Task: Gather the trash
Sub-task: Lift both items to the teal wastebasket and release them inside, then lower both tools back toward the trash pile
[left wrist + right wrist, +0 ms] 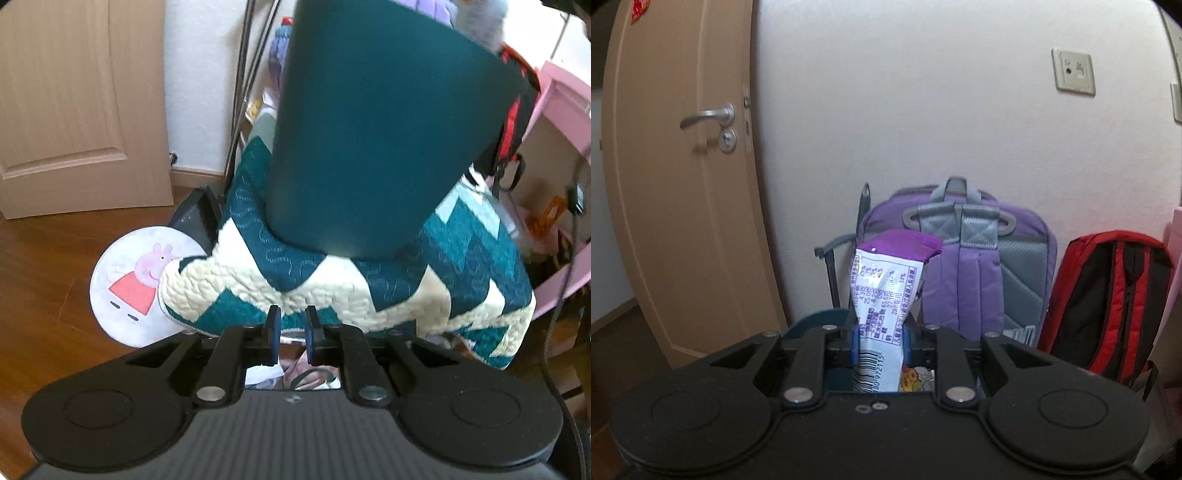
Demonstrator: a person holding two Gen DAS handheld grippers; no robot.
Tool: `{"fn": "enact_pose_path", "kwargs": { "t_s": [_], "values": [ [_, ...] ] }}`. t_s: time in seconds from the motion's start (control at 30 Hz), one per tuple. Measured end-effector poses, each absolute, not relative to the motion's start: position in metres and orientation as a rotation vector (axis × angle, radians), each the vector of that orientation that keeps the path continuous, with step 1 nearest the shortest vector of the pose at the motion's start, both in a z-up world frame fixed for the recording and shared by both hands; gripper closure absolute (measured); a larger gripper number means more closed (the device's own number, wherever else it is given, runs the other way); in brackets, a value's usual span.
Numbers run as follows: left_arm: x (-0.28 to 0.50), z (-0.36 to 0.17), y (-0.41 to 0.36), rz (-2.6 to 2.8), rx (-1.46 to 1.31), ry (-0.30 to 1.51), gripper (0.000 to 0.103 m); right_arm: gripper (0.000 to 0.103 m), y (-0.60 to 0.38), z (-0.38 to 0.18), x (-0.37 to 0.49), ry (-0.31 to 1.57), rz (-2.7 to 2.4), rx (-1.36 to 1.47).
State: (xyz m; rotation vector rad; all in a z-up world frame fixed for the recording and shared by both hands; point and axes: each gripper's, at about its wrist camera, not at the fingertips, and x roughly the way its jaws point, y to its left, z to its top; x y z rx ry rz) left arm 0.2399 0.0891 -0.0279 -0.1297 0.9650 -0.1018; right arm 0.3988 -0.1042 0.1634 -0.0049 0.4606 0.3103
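In the right wrist view, a white and purple snack wrapper point(882, 291) with a barcode stands upright between the blue pads point(854, 341) of my right gripper point(881, 341), which is shut on its lower part. Below the fingers a dark teal rounded edge point(816, 319) shows, probably a bin. My left gripper point(292, 332) has its jaws nearly together, and I see nothing between them. It points down at the edge of a teal and cream quilt point(332, 288). A tall dark teal container point(376, 140) stands on the quilt just beyond. White paper scraps point(264, 373) lie under the left fingers.
A round Peppa Pig mat point(125, 288) lies on the wooden floor left of the quilt. A beige door point(683, 184) stands at the left. A purple backpack point(971, 266) and a red and black backpack point(1108, 302) lean against the white wall. Pink furniture point(565, 155) stands at the right.
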Motion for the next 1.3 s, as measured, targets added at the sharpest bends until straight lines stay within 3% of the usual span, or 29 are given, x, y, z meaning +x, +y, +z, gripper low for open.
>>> {"fn": "enact_pose_path", "kwargs": {
  "t_s": [0.13, 0.33, 0.37, 0.6, 0.77, 1.03, 1.3],
  "values": [
    [0.243, -0.035, 0.085, -0.11, -0.12, 0.975, 0.086, 0.074, -0.099, 0.151, 0.408, 0.53, 0.324, -0.029],
    [0.242, -0.042, 0.08, -0.107, -0.14, 0.976, 0.047, 0.065, -0.098, 0.152, 0.399, 0.554, 0.333, -0.076],
    [0.241, -0.041, 0.079, -0.106, -0.141, 0.971, 0.045, 0.064, -0.1, 0.154, 0.396, 0.552, 0.336, -0.067],
    [0.224, -0.021, 0.072, -0.095, -0.124, 0.931, 0.039, 0.06, -0.117, 0.176, 0.36, 0.539, 0.369, -0.046],
    [0.203, -0.003, 0.07, -0.081, -0.106, 0.908, 0.038, 0.059, -0.15, 0.18, 0.281, 0.528, 0.459, -0.031],
    [0.151, 0.011, 0.053, -0.068, -0.096, 0.901, 0.036, 0.058, -0.22, 0.085, 0.153, 0.727, 0.477, 0.009],
    [0.118, 0.002, 0.031, -0.076, -0.08, 0.926, 0.033, 0.058, -0.245, 0.018, 0.105, 0.852, 0.461, 0.125]
  ]
}}
